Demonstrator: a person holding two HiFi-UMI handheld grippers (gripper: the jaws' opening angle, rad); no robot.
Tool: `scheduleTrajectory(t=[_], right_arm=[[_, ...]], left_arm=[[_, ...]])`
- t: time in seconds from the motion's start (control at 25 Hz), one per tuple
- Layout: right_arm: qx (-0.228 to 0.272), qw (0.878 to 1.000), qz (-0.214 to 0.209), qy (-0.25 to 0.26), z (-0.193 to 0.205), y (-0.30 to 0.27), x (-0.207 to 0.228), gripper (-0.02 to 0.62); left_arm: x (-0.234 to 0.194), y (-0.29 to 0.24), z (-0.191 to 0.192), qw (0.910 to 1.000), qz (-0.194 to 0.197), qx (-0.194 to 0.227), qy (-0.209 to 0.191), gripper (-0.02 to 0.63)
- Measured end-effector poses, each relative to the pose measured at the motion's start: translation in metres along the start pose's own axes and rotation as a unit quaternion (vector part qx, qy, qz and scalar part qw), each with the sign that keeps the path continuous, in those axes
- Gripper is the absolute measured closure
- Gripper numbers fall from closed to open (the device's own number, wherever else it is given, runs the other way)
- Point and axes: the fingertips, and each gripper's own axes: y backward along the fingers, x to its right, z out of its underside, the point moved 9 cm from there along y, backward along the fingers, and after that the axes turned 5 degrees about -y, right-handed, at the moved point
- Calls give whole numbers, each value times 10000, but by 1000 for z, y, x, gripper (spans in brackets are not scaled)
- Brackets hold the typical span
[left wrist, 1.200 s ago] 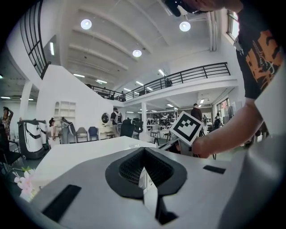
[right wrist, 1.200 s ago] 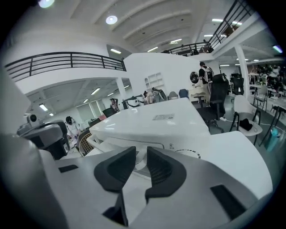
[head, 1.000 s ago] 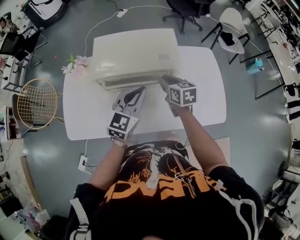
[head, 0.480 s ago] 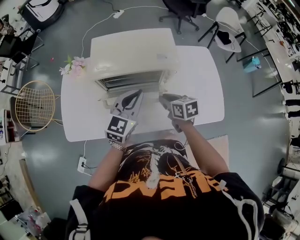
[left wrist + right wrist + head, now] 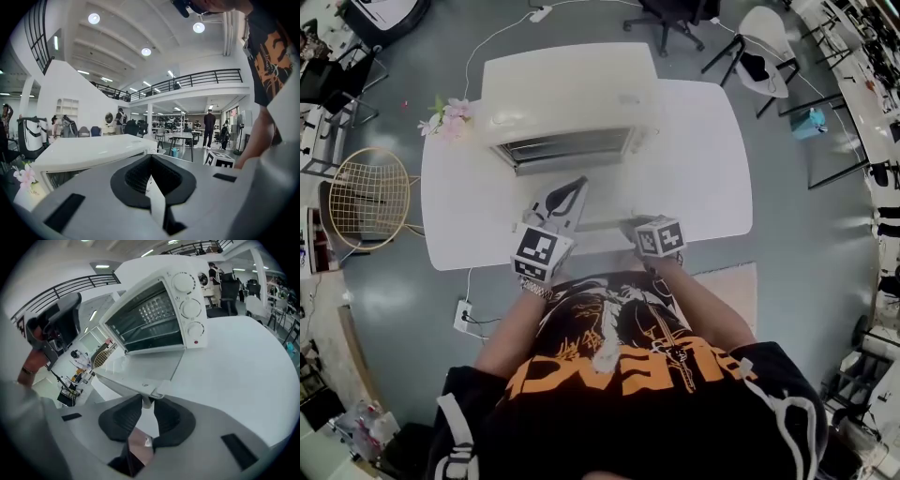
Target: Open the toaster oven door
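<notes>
Grey floor surrounds a white table in a big open hall, with a wire chair off its left end and pink flowers at its far left corner. On the far half of the table stands the white oven, its front towards the person. Its door is down, lying about level in front of the open cavity, where the racks show. Three knobs run down the panel to the right of the opening.

At the near edge of the door is the handle. The right gripper is low at that edge, near the table's front. Its jaws are opening, and one end of the handle sits in the narrow gap between their tips. Whether the pads touch it, I cannot tell.

To its left, the left gripper points towards the oven, its tips just short of the opening. Its jaws are together at the tips with nothing between them. In the left gripper view the oven's top and the flowers lie low on the left.
</notes>
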Motion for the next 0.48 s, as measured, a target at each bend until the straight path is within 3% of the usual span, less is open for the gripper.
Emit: scheduleTrajectory(t=[0.48], right_arm=[[-878,9928,176,-792,43,-59,36,517]], left_arm=[[-2,9,12,9997,-78,-220,14,586]])
